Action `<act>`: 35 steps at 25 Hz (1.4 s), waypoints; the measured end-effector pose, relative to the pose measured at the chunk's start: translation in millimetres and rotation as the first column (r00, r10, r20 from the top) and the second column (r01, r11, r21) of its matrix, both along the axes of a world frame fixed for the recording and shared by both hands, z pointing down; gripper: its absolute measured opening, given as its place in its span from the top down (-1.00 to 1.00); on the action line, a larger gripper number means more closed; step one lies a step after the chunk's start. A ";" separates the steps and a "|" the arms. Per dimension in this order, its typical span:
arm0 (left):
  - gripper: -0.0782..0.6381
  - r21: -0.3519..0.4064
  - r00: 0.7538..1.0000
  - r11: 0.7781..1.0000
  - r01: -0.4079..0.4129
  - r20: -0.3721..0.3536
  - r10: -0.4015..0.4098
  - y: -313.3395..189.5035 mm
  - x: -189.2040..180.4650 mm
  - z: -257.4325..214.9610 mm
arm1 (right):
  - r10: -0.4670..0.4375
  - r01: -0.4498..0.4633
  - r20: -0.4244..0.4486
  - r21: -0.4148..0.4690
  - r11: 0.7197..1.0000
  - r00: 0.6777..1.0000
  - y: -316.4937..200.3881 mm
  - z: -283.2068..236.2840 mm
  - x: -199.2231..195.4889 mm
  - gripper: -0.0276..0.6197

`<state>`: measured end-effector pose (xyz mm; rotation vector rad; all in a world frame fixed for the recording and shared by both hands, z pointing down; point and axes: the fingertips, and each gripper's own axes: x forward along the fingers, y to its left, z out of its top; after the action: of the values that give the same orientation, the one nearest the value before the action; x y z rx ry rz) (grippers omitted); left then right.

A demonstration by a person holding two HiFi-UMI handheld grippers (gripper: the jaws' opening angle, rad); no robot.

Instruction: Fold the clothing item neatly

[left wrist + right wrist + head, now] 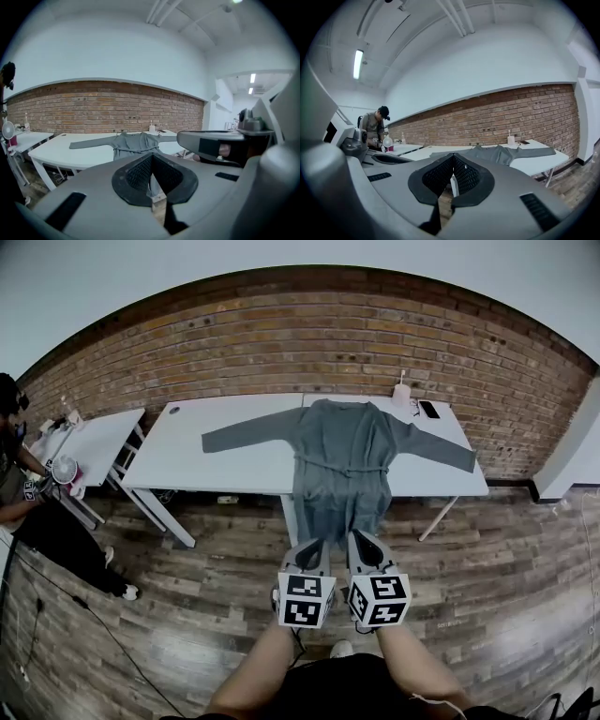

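The garment (342, 451) lies spread sleeves-out on the table (234, 474) ready for folding, while the left gripper (313, 544) and right gripper (362, 538) hover short of it, both clenched empty.

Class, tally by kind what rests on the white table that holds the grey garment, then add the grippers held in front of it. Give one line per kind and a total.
Grey long-sleeved garment: 1
White bottle: 1
Black phone: 1
Small dark item, too small to name: 1
Grippers: 2 (left gripper, right gripper)
Total: 6
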<state>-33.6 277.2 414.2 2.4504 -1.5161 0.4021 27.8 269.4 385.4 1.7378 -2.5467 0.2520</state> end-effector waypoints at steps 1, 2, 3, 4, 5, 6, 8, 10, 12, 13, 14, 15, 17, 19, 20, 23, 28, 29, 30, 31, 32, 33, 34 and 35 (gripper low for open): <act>0.82 0.007 1.000 1.000 -0.006 0.005 0.006 -11.1 9.8 -1.9 | -0.005 0.005 0.002 0.003 1.000 1.000 -11.2 -1.4 7.7 0.91; 0.82 0.016 1.000 1.000 -0.013 0.013 0.012 -21.8 19.7 -3.1 | -0.010 0.010 0.001 0.006 1.000 1.000 -22.2 -2.0 15.2 0.91; 0.82 0.023 1.000 1.000 -0.018 0.026 0.018 -30.8 28.9 -2.8 | -0.014 0.014 0.001 0.007 1.000 1.000 -32.1 -1.3 22.5 0.91; 0.82 0.025 0.999 0.999 -0.022 0.042 0.021 -37.6 36.7 -0.5 | -0.015 0.015 0.006 0.004 1.000 1.000 -40.2 0.6 29.4 0.91; 0.82 0.023 0.998 0.999 -0.025 0.058 0.023 -43.5 43.0 2.2 | -0.014 0.014 0.016 -0.001 1.000 1.000 -47.2 2.4 35.5 0.91; 0.82 0.020 0.997 0.999 -0.026 0.070 0.024 -49.6 47.6 3.8 | -0.012 0.012 0.027 -0.003 1.000 1.000 -53.8 3.0 40.4 0.91; 0.82 0.017 0.997 1.000 -0.022 0.079 0.021 -62.1 52.9 4.0 | -0.018 0.018 0.038 -0.001 1.000 0.999 -64.3 3.5 45.3 0.91; 0.82 0.017 0.997 1.000 -0.015 0.081 0.013 -74.8 54.9 4.6 | -0.026 0.026 0.035 -0.006 1.000 0.999 -74.3 8.7 46.5 0.91; 0.82 0.024 0.997 1.000 -0.010 0.081 0.008 -89.1 57.0 6.4 | -0.034 0.034 0.036 -0.024 0.999 0.999 -86.9 16.3 47.5 0.91; 0.82 0.019 0.997 1.000 -0.008 0.081 0.006 -95.8 58.1 9.6 | -0.040 0.041 0.032 -0.030 0.999 0.999 -92.9 19.8 47.8 0.91; 0.82 0.006 0.997 1.000 -0.005 0.080 0.005 -102.4 58.9 14.4 | -0.045 0.046 0.025 -0.033 0.998 0.999 -98.9 22.9 47.8 0.91; 0.82 -0.009 0.997 1.000 -0.004 0.078 0.005 -109.8 59.7 19.3 | -0.049 0.050 0.016 -0.033 0.998 0.999 -105.9 25.4 47.8 0.91; 0.82 -0.018 0.997 1.000 -0.013 0.077 0.015 -129.9 62.4 24.6 | -0.046 0.047 0.009 -0.031 0.998 0.999 -124.5 28.1 49.2 0.91; 0.82 -0.007 0.996 0.999 -0.034 0.078 0.034 -154.5 67.0 25.4 | -0.036 0.036 0.006 -0.030 0.999 0.999 -147.7 29.6 52.2 0.91; 0.82 -0.005 0.996 0.999 -0.042 0.078 0.042 -167.3 68.8 26.1 | -0.029 0.029 0.002 -0.031 0.999 1.000 -160.0 30.7 53.7 0.91; 0.82 0.011 0.995 0.997 -0.073 0.070 0.072 -211.5 72.4 21.9 | -0.001 0.001 -0.006 -0.030 1.000 1.000 -200.1 31.5 56.6 0.91; 0.82 0.038 0.991 0.992 -0.122 0.050 0.120 -296.1 67.4 4.4 | 0.042 -0.043 -0.009 -0.040 0.998 0.999 -277.0 18.2 52.3 0.91; 0.82 0.034 0.992 0.992 -0.125 0.031 0.124 -310.7 63.2 0.8 | 0.051 -0.051 -0.013 -0.039 0.998 0.999 -289.5 14.8 49.3 0.91; 0.82 0.028 0.992 0.991 -0.128 0.011 0.128 -325.5 58.7 -2.1 | 0.060 -0.061 -0.018 -0.036 0.998 0.998 -302.2 11.5 45.9 0.91; 0.82 0.019 0.991 0.991 -0.132 -0.007 0.132 -340.1 54.5 -4.2 | 0.070 -0.070 -0.022 -0.034 0.997 0.997 -315.3 9.2 42.7 0.91; 0.82 0.010 0.990 0.991 -0.137 -0.020 0.137 -353.6 50.8 -5.0 | 0.077 -0.078 -0.024 -0.037 0.996 0.997 -328.3 8.8 39.5 0.91; 0.82 0.002 0.989 0.990 -0.143 -0.027 0.143 -365.3 47.5 -4.3 | 0.084 -0.085 -0.025 -0.046 0.995 0.996 -340.0 11.3 36.5 0.91; 0.82 -0.004 0.988 0.989 -0.151 -0.030 0.151 -375.1 44.4 -1.5 | 0.091 -0.092 -0.026 -0.060 0.994 0.996 -350.0 16.4 33.8 0.91; 0.82 -0.011 0.987 0.987 -0.158 -0.029 0.158 -384.1 41.2 3.3 | 0.100 -0.102 -0.026 -0.076 0.992 0.995 -358.6 23.1 31.5 0.91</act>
<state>7.6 -106.9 417.4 2.5636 -1.3079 0.4034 59.3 -89.2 408.5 1.8326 -2.4026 0.3293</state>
